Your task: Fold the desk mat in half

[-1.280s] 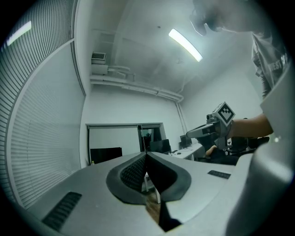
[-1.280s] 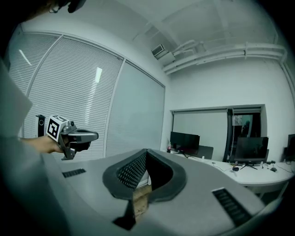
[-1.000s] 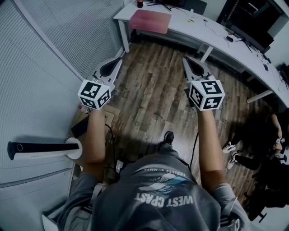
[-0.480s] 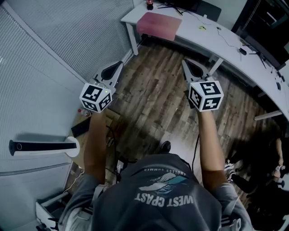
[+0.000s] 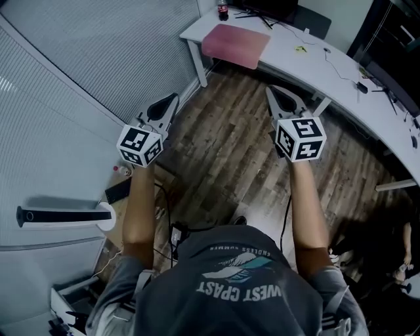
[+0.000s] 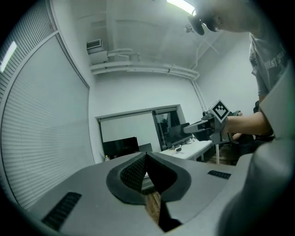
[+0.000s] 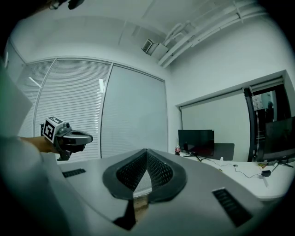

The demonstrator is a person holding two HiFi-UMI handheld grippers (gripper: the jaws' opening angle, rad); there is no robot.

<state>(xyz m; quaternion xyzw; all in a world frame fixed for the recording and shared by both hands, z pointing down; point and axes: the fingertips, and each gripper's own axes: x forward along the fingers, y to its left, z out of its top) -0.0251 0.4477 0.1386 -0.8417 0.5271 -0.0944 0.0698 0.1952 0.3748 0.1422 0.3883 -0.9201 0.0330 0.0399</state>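
A pink desk mat (image 5: 235, 41) lies flat on the left end of a long white desk (image 5: 315, 65) at the top of the head view. Both grippers hang in the air over the wood floor, well short of the desk. My left gripper (image 5: 168, 101) is shut and holds nothing; its pads (image 6: 146, 162) meet at the tip. My right gripper (image 5: 274, 90) is also shut and empty, tips together (image 7: 146, 156). Each gripper shows in the other's view: the right gripper (image 6: 186, 130) and the left gripper (image 7: 87, 137).
A dark bottle (image 5: 222, 10), a monitor (image 7: 196, 139), cables and small items sit on the desk. White blinds (image 5: 98, 59) run along the left wall. A white-and-black cylinder (image 5: 62, 215) and floor clutter lie at lower left. Another person's legs (image 5: 401, 262) show at lower right.
The view has moved toward the desk, so the mat and desk sit larger and more to the right. Both grippers stayed shut and held about the same pose.
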